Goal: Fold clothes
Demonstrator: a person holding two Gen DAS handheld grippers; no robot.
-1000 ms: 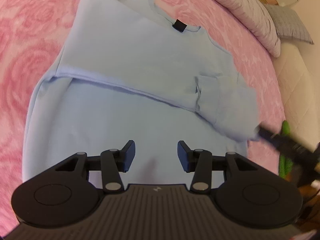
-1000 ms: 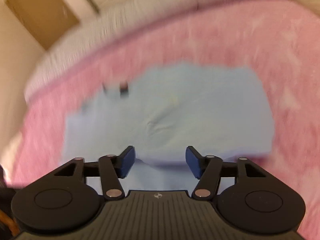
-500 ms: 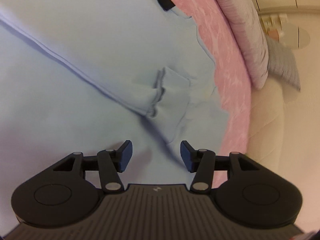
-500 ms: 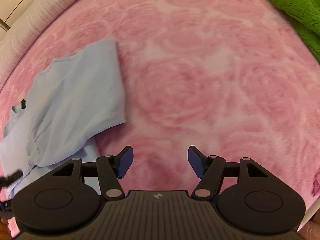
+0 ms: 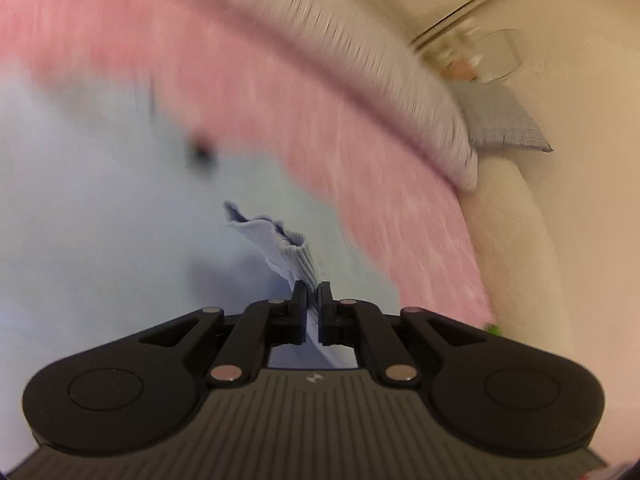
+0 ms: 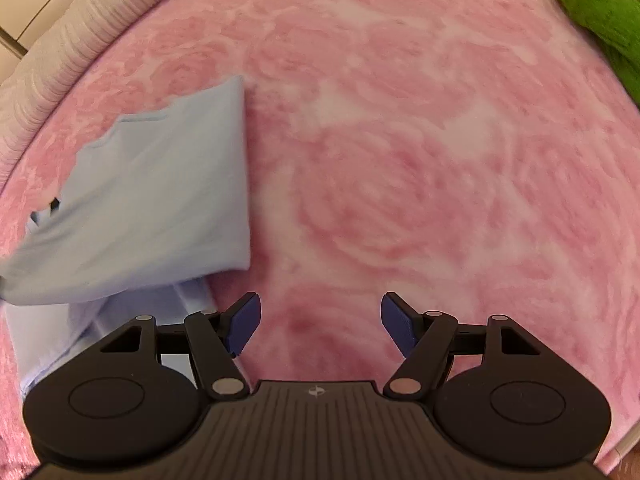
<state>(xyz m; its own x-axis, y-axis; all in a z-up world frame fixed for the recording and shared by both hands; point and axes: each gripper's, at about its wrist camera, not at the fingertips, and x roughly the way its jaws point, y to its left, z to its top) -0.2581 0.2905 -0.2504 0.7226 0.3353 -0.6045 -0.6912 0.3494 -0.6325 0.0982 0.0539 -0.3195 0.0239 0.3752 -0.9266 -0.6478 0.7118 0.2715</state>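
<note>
Half a second back our left gripper (image 5: 313, 294) stood apart above the sleeve end; now its jaws have come together and pinch the ribbed cuff (image 5: 298, 254) of the pale blue sweatshirt (image 5: 100, 216), with the cuff lifted off the body of the garment. We read this as the start of a sleeve fold: cuff in hand, ready to be carried across the chest.

Our right gripper (image 6: 320, 326) has just been opening and stands wide apart over bare pink rose-patterned bedspread (image 6: 400, 160), nothing between the pads. The sweatshirt (image 6: 152, 200) now lies to its left, partly folded, one layer lapped over another, well clear of the fingers.

Hard to make out: the left wrist view is smeared by motion, so the collar tag is only a dark blot and the garment's outline is lost. How much cloth sits between the left pads we cannot tell. A green knit (image 6: 600, 16) is cut off at the top right corner. A grey ribbed pillow (image 5: 400, 92) edges the bed.
</note>
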